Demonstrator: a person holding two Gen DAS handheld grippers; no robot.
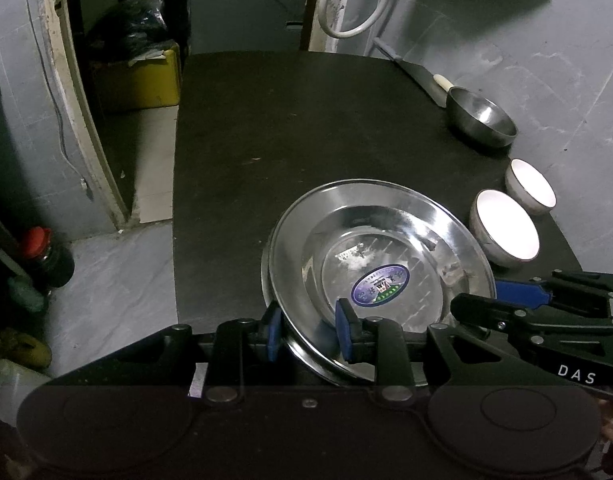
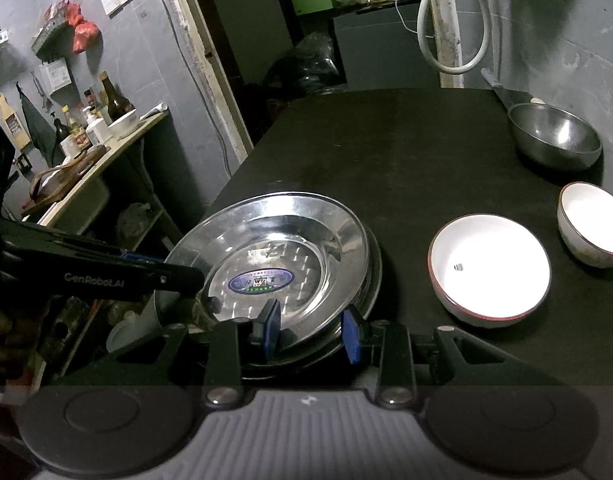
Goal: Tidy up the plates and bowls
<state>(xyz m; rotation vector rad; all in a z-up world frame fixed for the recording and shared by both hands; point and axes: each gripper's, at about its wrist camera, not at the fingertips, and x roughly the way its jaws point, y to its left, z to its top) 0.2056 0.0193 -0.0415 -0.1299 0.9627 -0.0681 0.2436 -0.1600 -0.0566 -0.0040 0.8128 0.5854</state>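
Bottle (image 1: 46, 252) with a red cap at far left on the floor, beside the counter's edge; farther back, yellow bin (image 1: 142, 80) inside a dark doorway

Next, black counter (image 1: 266, 140), bare across its left and far parts. Near its front edge, stack of steel plates: top plate (image 1: 386, 240) with an oval sticker in its well, sitting off-centre and slightly tilted over the lower plate (image 1: 265, 280), of which only a thin crescent of rim shows

On the top plate's near-left rim, left hand-held gripper (image 1: 310, 332): narrow, blue pads either side of the rim, one outside the edge, one inside the well, closed on the plate

On the same plate's near-right rim, right hand-held gripper (image 2: 311, 334): also narrow, one pad inside the well, the other outside the rim, clamped on the plate. Points steeply down toward the counter, like the left one

Right of the plates and apart from them, white bowl (image 2: 490, 264) with a red rim, upright and empty. Just beyond it toward the wall, smaller white bowl (image 2: 594, 220), close to the first, though cannot tell if touching. Farther back along the right edge, steel bowl (image 2: 554, 136), upright, well apart from the white pair

Above the counter's far right corner, white hose (image 1: 346, 12) looping down the grey tiled wall
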